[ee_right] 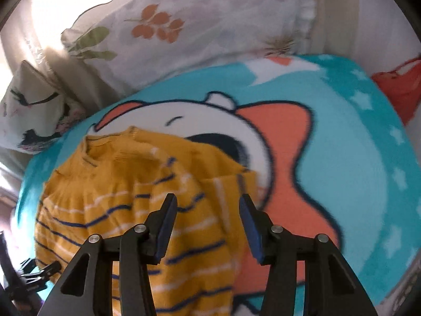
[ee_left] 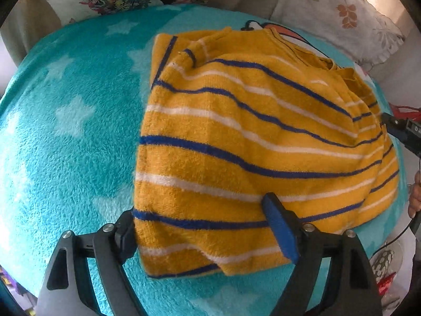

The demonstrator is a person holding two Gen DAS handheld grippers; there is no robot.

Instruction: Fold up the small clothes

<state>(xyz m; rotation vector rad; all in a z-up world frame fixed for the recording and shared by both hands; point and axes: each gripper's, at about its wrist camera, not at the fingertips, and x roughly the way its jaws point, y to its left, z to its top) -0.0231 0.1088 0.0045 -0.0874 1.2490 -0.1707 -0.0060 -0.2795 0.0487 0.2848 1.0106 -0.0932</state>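
Fuzzy mustard striped sweater (ee_left: 236,142) folded on plush teal blanket (ee_left: 65,131); left gripper (ee_left: 202,237), right gripper (ee_right: 208,226) spread wide, empty

Left wrist: I look close over the sweater's (ee_left: 236,137) hem toward the pillows (ee_left: 342,18).
Right wrist: I sit higher, facing the collar.
Shared: sweater, teal blanket (ee_right: 368,158).
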